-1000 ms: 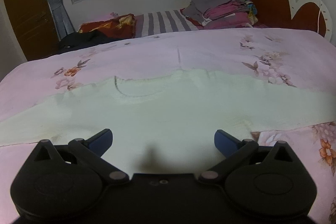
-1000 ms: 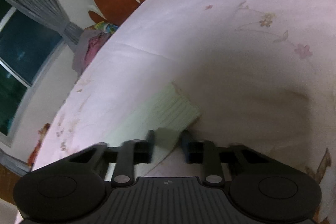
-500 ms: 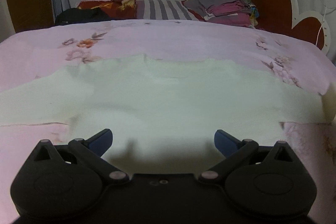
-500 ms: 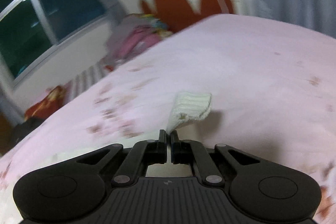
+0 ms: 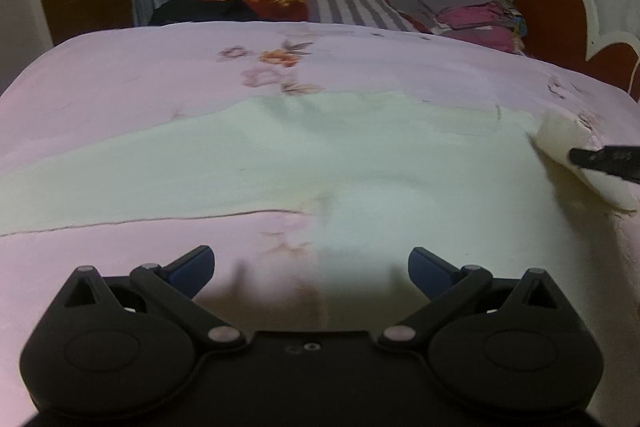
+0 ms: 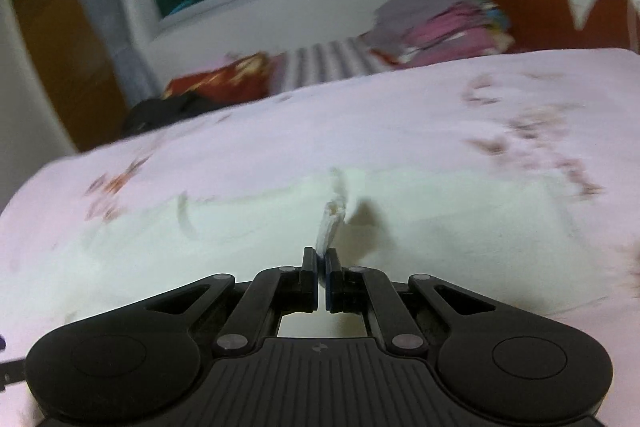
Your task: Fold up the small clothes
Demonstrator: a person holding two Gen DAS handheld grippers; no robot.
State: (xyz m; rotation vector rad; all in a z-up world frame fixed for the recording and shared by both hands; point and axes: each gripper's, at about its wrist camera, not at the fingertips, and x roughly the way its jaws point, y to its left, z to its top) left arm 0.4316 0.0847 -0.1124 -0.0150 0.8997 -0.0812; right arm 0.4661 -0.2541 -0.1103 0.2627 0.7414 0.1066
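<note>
Left wrist view: left gripper (image 5: 311, 265) hovers low over the bed (image 5: 120, 75), fingers wide apart, empty. Pale shirt (image 5: 280, 163) lies flat across the pink cover; one sleeve runs left, its hem just ahead of the fingers. Right gripper (image 6: 321, 269) has fingers clamped on the shirt cuff (image 6: 331, 223), lifted off the bed at the shirt's right side. Bare cover all round; clothes pile (image 5: 464, 7) well apart by the headboard.

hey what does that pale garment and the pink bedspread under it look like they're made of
The pale cream garment looks like a soft matte knit. Earlier its cuff looked ribbed; here the cuff, pinched in the right gripper, is too blurred to confirm. The pink bedspread looks like smooth woven cloth, maybe cotton, with printed flowers and a faint sheen. The fibre of either is uncertain.
</note>
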